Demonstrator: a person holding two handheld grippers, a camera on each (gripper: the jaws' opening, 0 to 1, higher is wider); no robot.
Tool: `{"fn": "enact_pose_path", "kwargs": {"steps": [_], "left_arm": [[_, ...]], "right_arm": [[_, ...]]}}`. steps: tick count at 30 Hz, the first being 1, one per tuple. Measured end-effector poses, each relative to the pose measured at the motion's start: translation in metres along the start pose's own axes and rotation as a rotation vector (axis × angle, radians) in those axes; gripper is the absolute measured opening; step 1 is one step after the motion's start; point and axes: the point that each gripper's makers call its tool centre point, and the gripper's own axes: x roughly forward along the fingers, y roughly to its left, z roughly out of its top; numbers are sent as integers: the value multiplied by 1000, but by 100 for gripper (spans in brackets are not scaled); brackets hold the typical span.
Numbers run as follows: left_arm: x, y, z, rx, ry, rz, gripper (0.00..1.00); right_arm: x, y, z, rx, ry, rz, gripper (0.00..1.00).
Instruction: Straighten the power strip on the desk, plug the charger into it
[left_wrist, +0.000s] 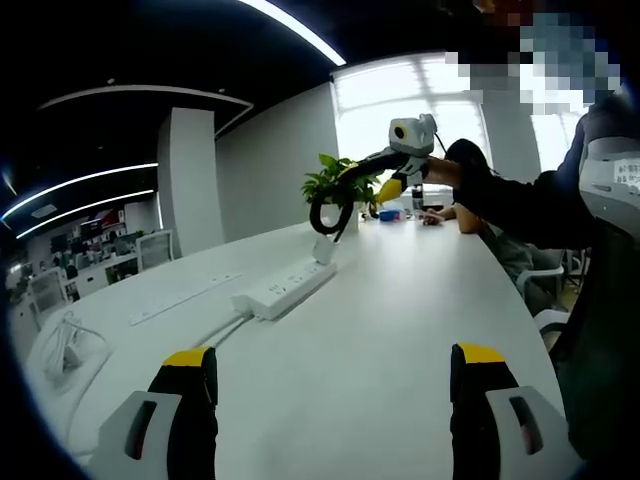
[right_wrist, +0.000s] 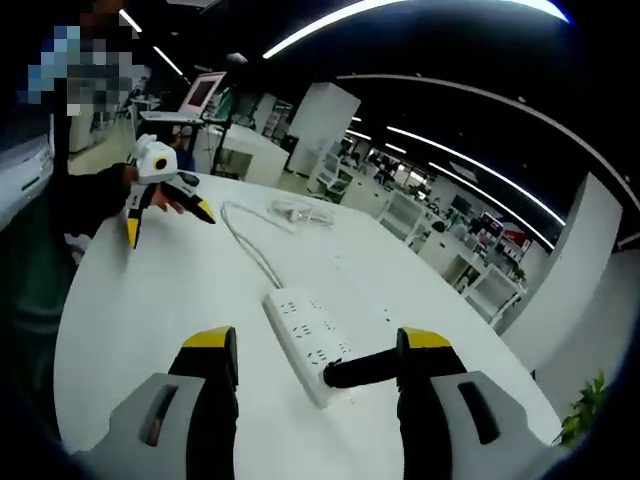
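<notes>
A white power strip (left_wrist: 285, 288) (right_wrist: 308, 340) lies aslant on the white desk (left_wrist: 400, 330). My left gripper (left_wrist: 335, 365) is open with nothing between its jaws, well short of the strip. It also shows small in the right gripper view as the left gripper (right_wrist: 168, 220), jaws spread, in a hand. My right gripper (right_wrist: 318, 355) hangs over the strip's near end with its jaws wide apart. The black charger cable (right_wrist: 362, 370) rests against its right jaw and ends over the strip. From the other side, the right gripper (left_wrist: 385, 180) carries that cable as a black loop (left_wrist: 322, 212), with a white block (left_wrist: 325, 250) at the strip's far end.
The strip's white cord (right_wrist: 248, 248) runs to a coiled bundle (right_wrist: 295, 211) (left_wrist: 65, 340). A long flat lid (left_wrist: 185, 298) is set into the desk. A potted plant (left_wrist: 335, 185) stands behind the strip. A person (left_wrist: 470, 185) sits at the desk's far end. A laptop (right_wrist: 200, 95) is further off.
</notes>
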Motion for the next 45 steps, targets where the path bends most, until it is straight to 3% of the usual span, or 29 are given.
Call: {"fn": "enact_pose_path", "kwargs": {"steps": [19,26,31,37,45], "left_arm": [[3,-3,-5,-5,15,1,99],[5,-5,-7,-8,23,-3,99],[5,-6,-8,-8,26,-6,99],[5,-7,-8,-8,28,-7,99],[5,-7,-12,-13,35,-7,99]], "right_arm": [[-17,-1,-30,110,-45,-31,69],[-22,0,-50,163,-43,-41,74],[-22,-1,-66,193,-37,-44,86],[-20,-2,-86,214,-39,-47,94],[-17,-2,-103,239,-32,-46,100]]}}
